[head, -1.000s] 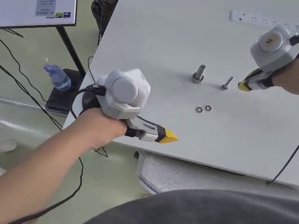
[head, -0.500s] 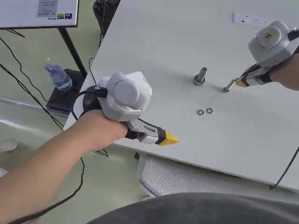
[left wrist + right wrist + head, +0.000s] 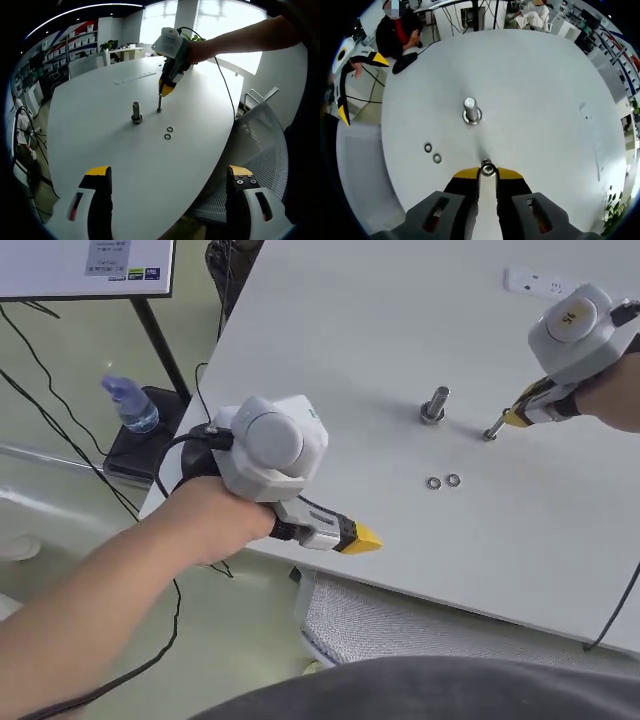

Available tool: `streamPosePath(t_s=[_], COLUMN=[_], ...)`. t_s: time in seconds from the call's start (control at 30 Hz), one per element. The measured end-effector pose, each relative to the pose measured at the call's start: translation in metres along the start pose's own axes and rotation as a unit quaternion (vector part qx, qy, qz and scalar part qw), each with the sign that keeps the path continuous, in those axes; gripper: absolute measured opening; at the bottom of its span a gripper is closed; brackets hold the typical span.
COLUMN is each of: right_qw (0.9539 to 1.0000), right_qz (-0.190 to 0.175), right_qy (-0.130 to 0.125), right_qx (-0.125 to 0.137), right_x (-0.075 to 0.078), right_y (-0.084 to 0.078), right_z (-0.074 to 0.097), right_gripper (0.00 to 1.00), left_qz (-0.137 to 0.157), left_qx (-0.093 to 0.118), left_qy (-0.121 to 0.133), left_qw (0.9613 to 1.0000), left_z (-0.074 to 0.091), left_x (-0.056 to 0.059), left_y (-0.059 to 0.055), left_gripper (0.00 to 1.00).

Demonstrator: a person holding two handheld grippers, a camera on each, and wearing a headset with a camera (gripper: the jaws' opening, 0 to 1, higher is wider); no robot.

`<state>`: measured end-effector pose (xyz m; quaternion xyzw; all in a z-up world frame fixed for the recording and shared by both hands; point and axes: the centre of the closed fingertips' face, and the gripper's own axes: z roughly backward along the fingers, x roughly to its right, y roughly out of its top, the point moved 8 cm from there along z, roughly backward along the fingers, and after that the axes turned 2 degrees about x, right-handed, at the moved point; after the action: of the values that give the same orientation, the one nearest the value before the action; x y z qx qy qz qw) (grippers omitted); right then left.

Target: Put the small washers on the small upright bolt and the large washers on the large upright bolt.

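I am working over the table [image 3: 330, 330], a broad, smooth, matt white top. I am holding the left gripper [image 3: 362, 537] idle at the table's near edge, its yellow-tipped jaws wide apart with nothing between them. The right gripper [image 3: 514, 419] is reaching in from the far side. The large bolt [image 3: 436, 405], a stout grey metal post, is standing upright with a ring at its foot.

Just beside it is the small bolt [image 3: 493, 429], slim and shiny. The right jaws are closing nearly together at its top. I cannot tell whether they are pinching a washer or the bolt itself. I am judging this to be the small-washer step.

Two washers [image 3: 434, 483], thin bright rings, are lying flat side by side nearer me. The next move is calling for a fine pinch on one ring, then a centred drop over the slim bolt.
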<state>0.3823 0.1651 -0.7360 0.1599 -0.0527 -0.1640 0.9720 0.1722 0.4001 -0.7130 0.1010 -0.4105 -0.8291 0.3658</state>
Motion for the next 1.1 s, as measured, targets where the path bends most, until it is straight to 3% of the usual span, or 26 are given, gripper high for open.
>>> streamPosePath(t_s=[0.57, 1.1], right_qw=[1.0, 0.9998], right_qz=[0.006, 0.005], right_qy=[0.0, 0.007], right_qx=[-0.008, -0.017], right_x=[-0.001, 0.003], right_y=[0.0, -0.002], right_z=[-0.005, -0.022], right_gripper=[0.12, 0.12], left_qz=[0.004, 0.007], left_qx=[-0.004, -0.006], left_qy=[-0.003, -0.006], left_qw=[1.0, 0.9999], left_z=[0.0, -0.002], left_x=[0.001, -0.005], left_y=[-0.003, -0.002], left_gripper=[0.93, 0.91])
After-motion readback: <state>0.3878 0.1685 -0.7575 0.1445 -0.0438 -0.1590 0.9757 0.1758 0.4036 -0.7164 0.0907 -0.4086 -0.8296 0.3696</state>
